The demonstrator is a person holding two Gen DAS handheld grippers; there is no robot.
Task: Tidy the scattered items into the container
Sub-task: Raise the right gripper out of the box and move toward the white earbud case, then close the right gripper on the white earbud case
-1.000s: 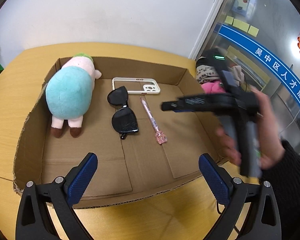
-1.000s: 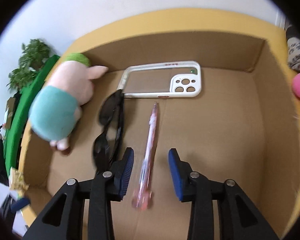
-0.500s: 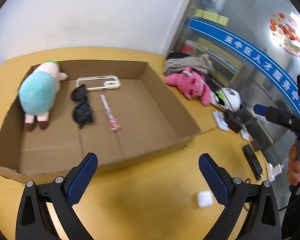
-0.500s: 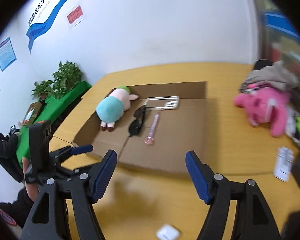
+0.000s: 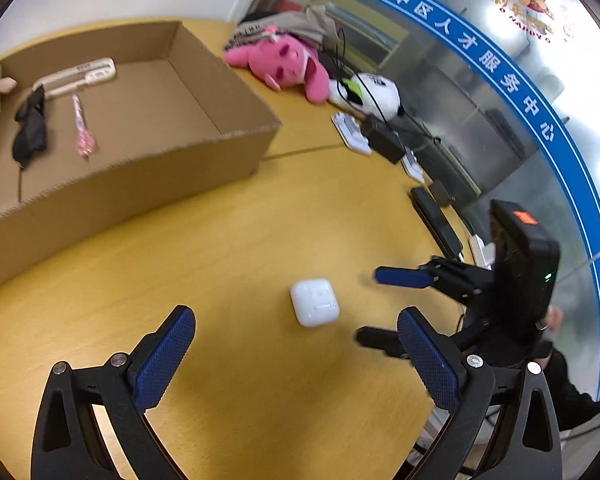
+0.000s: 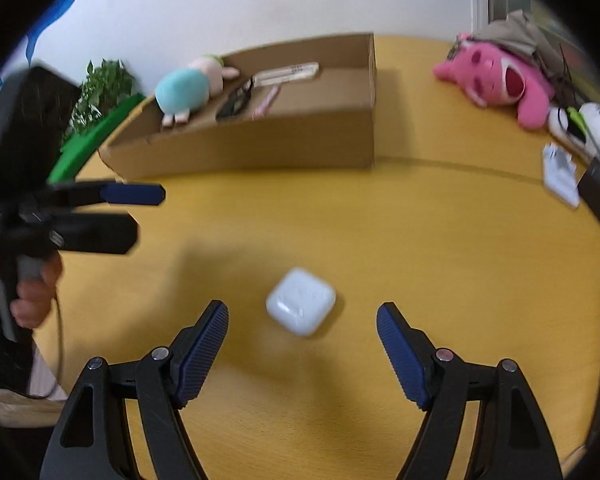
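A white earbud case (image 5: 314, 303) lies on the yellow table in front of the cardboard box (image 5: 140, 184). My left gripper (image 5: 294, 340) hovers open just short of it. My right gripper (image 5: 374, 306) comes in from the right, also open. In the right wrist view the case (image 6: 301, 301) sits just ahead of the open right gripper (image 6: 302, 310), untouched, and the left gripper (image 6: 146, 214) is at the left with a hand on its handle. The box (image 6: 284, 144) holds a teal plush, sunglasses, a phone case and a pink pen.
A pink plush toy (image 5: 284, 62), a white panda plush (image 5: 374, 92), clothes, chargers and a black adapter (image 5: 382, 140) crowd the table's far right edge. A dark phone (image 5: 436, 216) lies near the rim. A potted plant (image 6: 100, 88) stands behind the box.
Both grippers swung away from the box to the bare table beside it. The right gripper opened wide, leaving the pink pen in the box. The earbud case came into view.
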